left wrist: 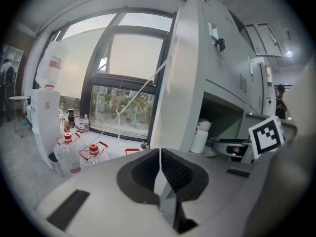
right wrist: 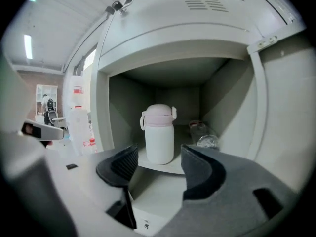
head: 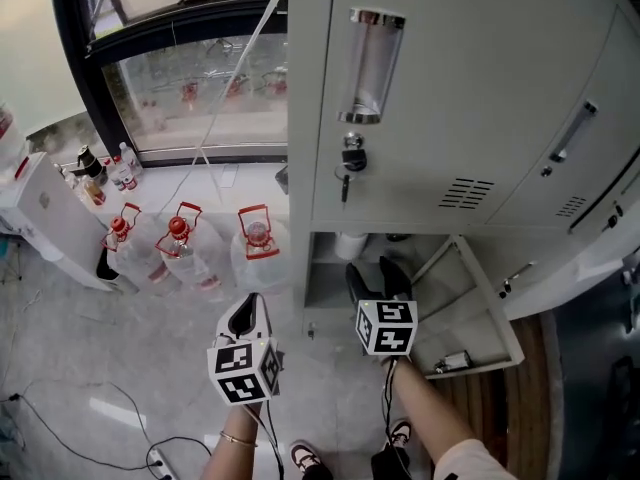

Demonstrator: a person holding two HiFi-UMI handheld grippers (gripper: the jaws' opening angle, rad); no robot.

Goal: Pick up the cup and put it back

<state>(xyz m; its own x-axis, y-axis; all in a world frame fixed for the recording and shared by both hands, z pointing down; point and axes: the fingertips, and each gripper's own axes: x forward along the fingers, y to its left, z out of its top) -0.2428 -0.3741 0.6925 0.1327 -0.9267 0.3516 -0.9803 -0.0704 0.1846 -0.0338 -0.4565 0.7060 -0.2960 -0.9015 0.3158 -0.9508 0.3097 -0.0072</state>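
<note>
The grey locker point(head: 450, 88) fills the upper right of the head view. Its upper doors are shut, and its bottom compartment point(right wrist: 168, 88) is open. That compartment's door point(head: 470, 308) is swung out to the locker's right, so the way in from the front is free. On the floor to the locker's left stand three clear water jugs point(head: 180, 248) with red handles, just beside its side wall.

Inside the open compartment the white cup point(right wrist: 159, 135) with a pale pink lid stands upright on the shelf point(right wrist: 163, 168), close to the front edge. There is open room between it and both side walls. A clear bottle point(right wrist: 205, 135) lies behind it, towards the locker's right wall.

The right gripper point(right wrist: 159, 157) is in front of the opening, jaws well apart and empty. The cup shows beyond their tips, untouched.

The left gripper point(left wrist: 160, 167) is off the locker's left front corner, above the floor. Its jaws are pressed together with nothing between them.
</note>
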